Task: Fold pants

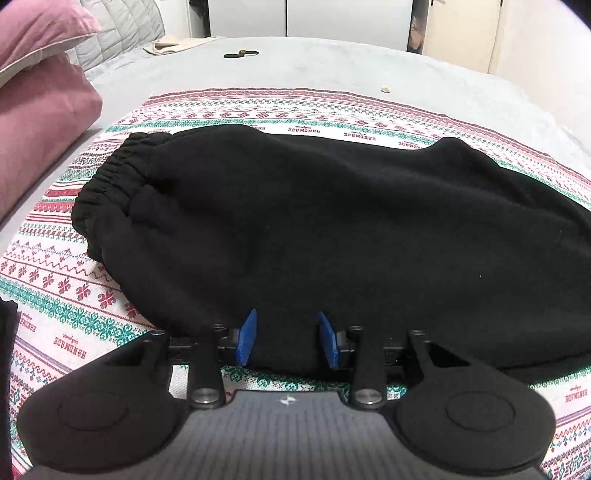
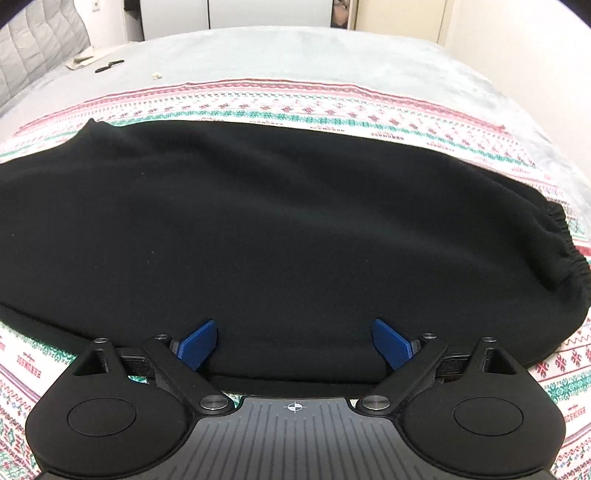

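Black pants (image 1: 314,229) lie flat across a patterned cloth (image 1: 59,280) on the bed, folded lengthwise. The elastic waistband (image 1: 107,184) is at the left in the left wrist view. An elastic cuff end (image 2: 561,240) is at the right in the right wrist view, where the pants (image 2: 277,229) fill the middle. My left gripper (image 1: 287,338) is open, its blue pads at the near edge of the fabric. My right gripper (image 2: 294,343) is wide open at the near edge too. Neither grips the fabric.
Pink pillows (image 1: 40,110) and a grey quilted headboard (image 1: 118,26) are at the far left. A small black object (image 1: 240,54) and beige cloth (image 1: 173,46) lie on the grey bedsheet (image 1: 332,62) beyond. White cabinet doors (image 1: 314,16) stand behind the bed.
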`<action>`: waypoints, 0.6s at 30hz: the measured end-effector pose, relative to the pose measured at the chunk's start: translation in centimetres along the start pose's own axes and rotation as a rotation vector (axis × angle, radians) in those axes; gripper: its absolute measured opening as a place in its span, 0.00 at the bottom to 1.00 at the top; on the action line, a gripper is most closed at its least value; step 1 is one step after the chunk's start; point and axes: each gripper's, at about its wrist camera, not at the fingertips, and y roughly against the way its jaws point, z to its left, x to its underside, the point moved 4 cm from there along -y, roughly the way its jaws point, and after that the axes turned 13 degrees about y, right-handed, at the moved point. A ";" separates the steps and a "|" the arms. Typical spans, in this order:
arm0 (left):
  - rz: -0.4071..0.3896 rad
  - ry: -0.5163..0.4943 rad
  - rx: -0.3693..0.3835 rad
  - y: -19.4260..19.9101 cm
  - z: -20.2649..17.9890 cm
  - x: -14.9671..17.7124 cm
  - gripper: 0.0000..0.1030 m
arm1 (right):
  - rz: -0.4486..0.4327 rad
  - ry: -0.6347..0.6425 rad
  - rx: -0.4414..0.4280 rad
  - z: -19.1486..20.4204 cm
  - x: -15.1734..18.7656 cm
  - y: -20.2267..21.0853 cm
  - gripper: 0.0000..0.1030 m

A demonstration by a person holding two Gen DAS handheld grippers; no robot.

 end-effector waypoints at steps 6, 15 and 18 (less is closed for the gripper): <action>-0.007 -0.018 -0.011 0.2 -0.5 0.2 0.68 | 0.032 -0.047 0.035 -1.8 0.7 0.0 0.91; -0.011 -0.025 -0.019 0.4 -1.0 0.3 0.68 | 0.042 -0.103 0.080 -4.3 0.9 0.3 0.93; -0.020 -0.009 0.033 1.0 -1.3 0.2 0.68 | 0.015 -0.103 0.089 -4.2 0.6 1.0 0.93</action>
